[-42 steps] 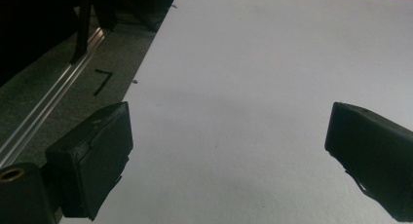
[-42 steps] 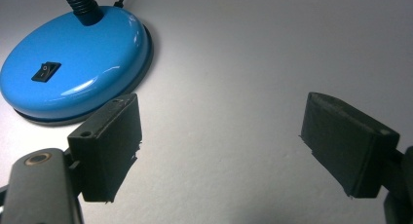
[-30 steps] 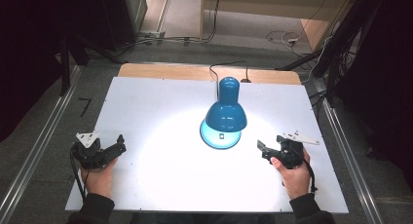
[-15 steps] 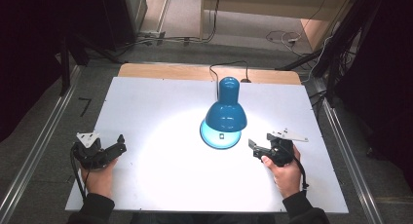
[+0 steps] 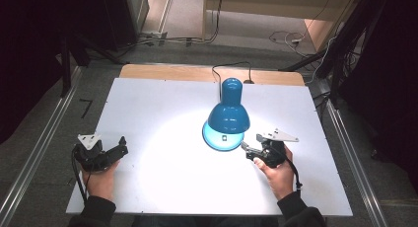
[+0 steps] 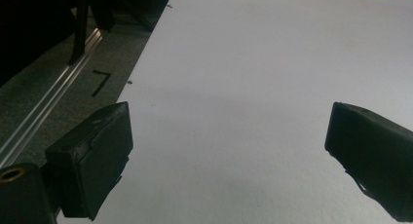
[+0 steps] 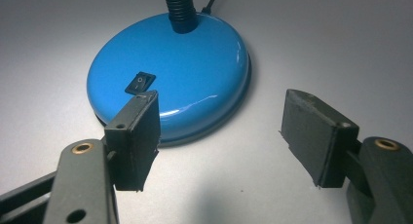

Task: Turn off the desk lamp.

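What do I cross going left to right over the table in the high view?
Left claw, open on bare table → lit blue lamp, its shade over its round base → right claw, open just right of the base.

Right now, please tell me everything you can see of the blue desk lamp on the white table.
The glossy blue desk lamp, seemingly painted metal, stands upright near the middle of the white table. Its round domed base rests flat and carries a small black rocker switch. A black ribbed flexible neck rises from the base. The bell-shaped shade points down and the lamp is lit, casting a bright pool on the table. A black cord leads off behind. The open right hand-held gripper is beside the base, not touching.
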`<state>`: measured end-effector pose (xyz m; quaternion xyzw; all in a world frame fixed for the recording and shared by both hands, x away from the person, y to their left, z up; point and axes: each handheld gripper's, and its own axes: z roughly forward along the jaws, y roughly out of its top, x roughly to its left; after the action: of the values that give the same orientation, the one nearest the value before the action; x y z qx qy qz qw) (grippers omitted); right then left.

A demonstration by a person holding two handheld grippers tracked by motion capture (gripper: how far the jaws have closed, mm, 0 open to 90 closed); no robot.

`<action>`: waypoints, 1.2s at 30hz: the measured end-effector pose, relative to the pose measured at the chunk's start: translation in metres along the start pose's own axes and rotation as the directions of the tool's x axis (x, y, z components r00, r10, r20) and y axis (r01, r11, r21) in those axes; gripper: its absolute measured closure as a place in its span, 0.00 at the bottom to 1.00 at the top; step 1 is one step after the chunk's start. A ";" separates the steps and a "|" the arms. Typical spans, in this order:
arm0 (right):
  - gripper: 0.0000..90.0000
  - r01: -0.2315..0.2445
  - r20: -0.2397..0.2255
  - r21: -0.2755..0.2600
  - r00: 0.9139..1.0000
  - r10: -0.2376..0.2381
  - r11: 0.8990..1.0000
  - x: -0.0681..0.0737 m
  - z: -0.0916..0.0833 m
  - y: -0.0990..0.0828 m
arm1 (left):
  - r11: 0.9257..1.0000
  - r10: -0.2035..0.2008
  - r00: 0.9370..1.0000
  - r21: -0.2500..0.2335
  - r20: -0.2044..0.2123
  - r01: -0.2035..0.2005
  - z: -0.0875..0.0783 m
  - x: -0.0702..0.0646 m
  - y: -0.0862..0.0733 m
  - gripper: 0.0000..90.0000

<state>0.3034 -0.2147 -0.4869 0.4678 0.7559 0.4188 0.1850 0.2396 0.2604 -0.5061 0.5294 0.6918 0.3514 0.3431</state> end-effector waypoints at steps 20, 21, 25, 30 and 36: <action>0.86 0.061 -0.065 -0.042 0.996 -0.064 0.997 0.024 0.019 0.006 | 1.000 0.005 1.000 0.000 0.007 -0.005 -0.001 -0.001 0.000 0.05; 0.86 0.061 -0.065 -0.042 0.996 -0.064 0.997 0.024 0.019 0.006 | 1.000 0.005 1.000 0.000 0.007 -0.005 -0.001 -0.001 0.000 0.05; 0.98 0.067 -0.093 -0.053 0.993 -0.072 0.996 0.031 0.024 0.008 | 1.000 0.003 1.000 -0.001 0.007 -0.003 -0.001 0.000 0.000 0.05; 0.98 0.071 -0.100 -0.035 0.992 -0.074 0.997 0.036 0.035 0.006 | 1.000 -0.001 1.000 -0.004 0.011 0.001 -0.001 0.000 0.000 0.05; 0.98 0.068 -0.103 -0.035 0.992 -0.071 0.997 0.039 0.042 0.007 | 1.000 0.001 1.000 -0.002 0.010 -0.001 -0.001 0.000 0.000 0.05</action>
<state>0.3157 -0.1603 -0.5012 0.4159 0.7736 0.4479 0.1672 0.2392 0.2606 -0.5057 0.5311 0.6894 0.3497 0.3468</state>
